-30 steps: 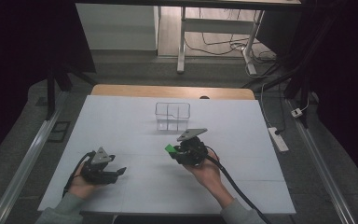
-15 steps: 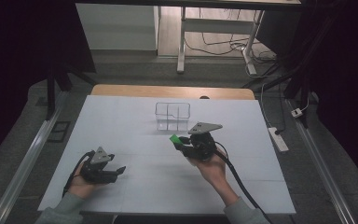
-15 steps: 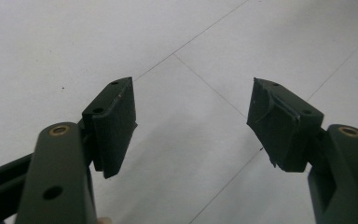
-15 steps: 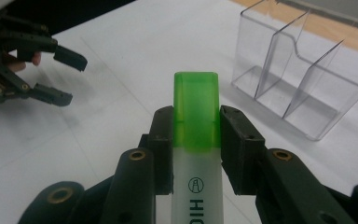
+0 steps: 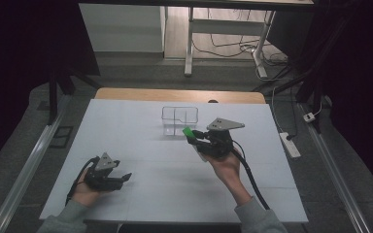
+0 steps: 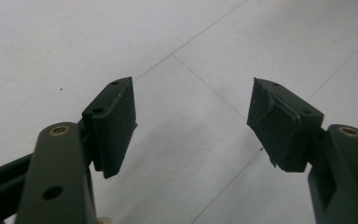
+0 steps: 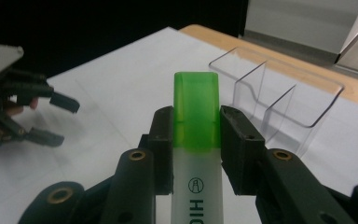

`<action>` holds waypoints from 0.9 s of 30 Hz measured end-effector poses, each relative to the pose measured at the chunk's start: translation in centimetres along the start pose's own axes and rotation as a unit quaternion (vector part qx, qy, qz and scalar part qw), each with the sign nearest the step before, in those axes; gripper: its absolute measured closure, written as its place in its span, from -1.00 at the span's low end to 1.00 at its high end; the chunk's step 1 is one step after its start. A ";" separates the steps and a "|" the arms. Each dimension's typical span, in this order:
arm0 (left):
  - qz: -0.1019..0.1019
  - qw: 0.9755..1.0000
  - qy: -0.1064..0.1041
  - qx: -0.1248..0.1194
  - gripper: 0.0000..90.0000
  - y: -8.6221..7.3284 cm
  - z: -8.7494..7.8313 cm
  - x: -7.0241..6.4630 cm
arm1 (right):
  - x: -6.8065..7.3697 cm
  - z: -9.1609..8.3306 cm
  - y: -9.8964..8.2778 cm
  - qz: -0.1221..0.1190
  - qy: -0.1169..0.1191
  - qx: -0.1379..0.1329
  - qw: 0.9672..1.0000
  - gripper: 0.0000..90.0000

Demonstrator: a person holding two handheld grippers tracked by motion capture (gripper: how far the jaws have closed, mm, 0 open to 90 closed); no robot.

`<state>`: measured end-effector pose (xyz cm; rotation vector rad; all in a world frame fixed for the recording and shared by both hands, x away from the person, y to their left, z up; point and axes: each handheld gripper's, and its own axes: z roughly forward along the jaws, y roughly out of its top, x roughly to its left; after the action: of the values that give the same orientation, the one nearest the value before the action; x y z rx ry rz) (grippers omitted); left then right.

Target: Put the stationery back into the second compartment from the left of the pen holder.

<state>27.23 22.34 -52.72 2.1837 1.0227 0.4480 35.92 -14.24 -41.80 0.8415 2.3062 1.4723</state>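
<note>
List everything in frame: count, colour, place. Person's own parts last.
Green-capped highlighter pen with a white body: 1, green and white, clamped between the right gripper's jaws, cap toward the organiser.
Clear plastic organiser with compartments: 1, transparent, on the table's far middle, just beyond the highlighter.
White table: 1, white top with a wooden far edge.
White power strip: 1, on the floor right of the table.
Metal desk frame: 1, pale, on the floor beyond the table.
Left gripper: 1, black, near left of the table, jaws apart with nothing between them.
Right gripper: 1, black, right of middle, shut on the highlighter.
Hands: 2, one on each gripper.
</note>
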 end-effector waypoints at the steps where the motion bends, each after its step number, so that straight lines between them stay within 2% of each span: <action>1: 0.000 1.000 0.000 0.000 -0.28 0.0 0.0 0.0 | -0.3 -0.1 0.1 0.002 -0.002 -0.004 1.000 0.48; 7: 0.000 1.000 -0.001 0.000 -0.28 0.1 0.2 0.1 | -1.4 -0.7 0.7 0.013 -0.016 -0.027 0.999 0.48; 12: -0.003 1.000 0.000 -0.002 -0.28 0.1 0.1 0.2 | -1.8 -0.8 1.5 0.009 -0.023 -0.039 0.999 0.48; 17: -0.003 1.000 -0.001 -0.004 -0.29 0.1 0.1 0.2 | -2.1 -0.3 2.3 0.003 -0.023 -0.048 0.999 0.48; 27: -0.004 1.000 -0.001 -0.006 -0.28 0.1 0.0 0.3 | -3.7 1.2 3.9 0.010 -0.028 -0.056 0.998 0.48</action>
<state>27.47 22.58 -52.64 2.1688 1.0259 0.4464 40.75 -14.44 -39.09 0.8659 2.1582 1.5497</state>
